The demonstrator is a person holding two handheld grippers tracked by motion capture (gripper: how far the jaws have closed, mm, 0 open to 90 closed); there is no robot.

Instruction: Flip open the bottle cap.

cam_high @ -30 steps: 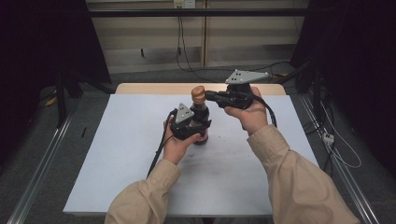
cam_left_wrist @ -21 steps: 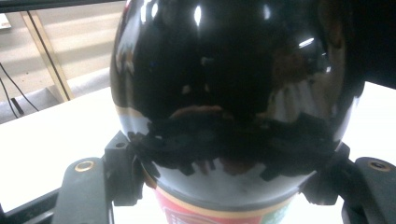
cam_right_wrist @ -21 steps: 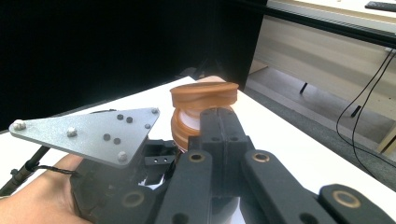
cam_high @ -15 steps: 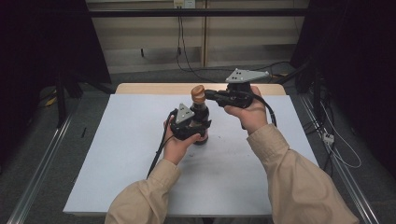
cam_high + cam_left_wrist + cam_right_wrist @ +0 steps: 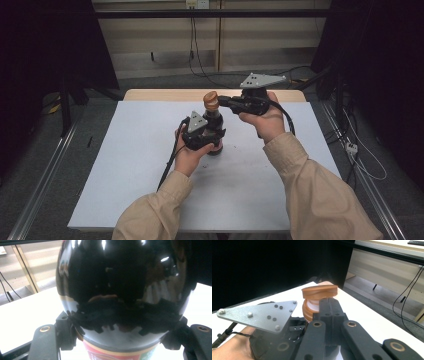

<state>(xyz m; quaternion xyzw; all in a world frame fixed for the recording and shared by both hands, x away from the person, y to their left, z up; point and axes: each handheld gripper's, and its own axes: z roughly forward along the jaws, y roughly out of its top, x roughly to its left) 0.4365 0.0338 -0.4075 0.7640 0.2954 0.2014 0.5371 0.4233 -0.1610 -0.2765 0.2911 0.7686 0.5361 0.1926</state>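
Note:
A glossy dark bottle (image 5: 214, 121) with a red label band stands on the white table top (image 5: 125, 165). In the left gripper view the bottle (image 5: 120, 277) sits close up, with my left gripper (image 5: 120, 333) shut on its body, one pad on each side. The left gripper (image 5: 206, 137) holds it low, from the near side. The bottle's brown cap (image 5: 210, 98) stands tilted up, with white beneath it. My right gripper (image 5: 329, 302) comes in level from the right with its jaws pressed together, and its tips rest against the cap (image 5: 319, 291) below the raised lid.
The table's wooden back edge (image 5: 165, 94) lies just behind the bottle. Cables trail on the floor beyond (image 5: 200, 60) and to the right (image 5: 365, 160). Metal rails (image 5: 45, 170) run along the table's sides. The left gripper's grey plate (image 5: 259, 315) shows in the right gripper view.

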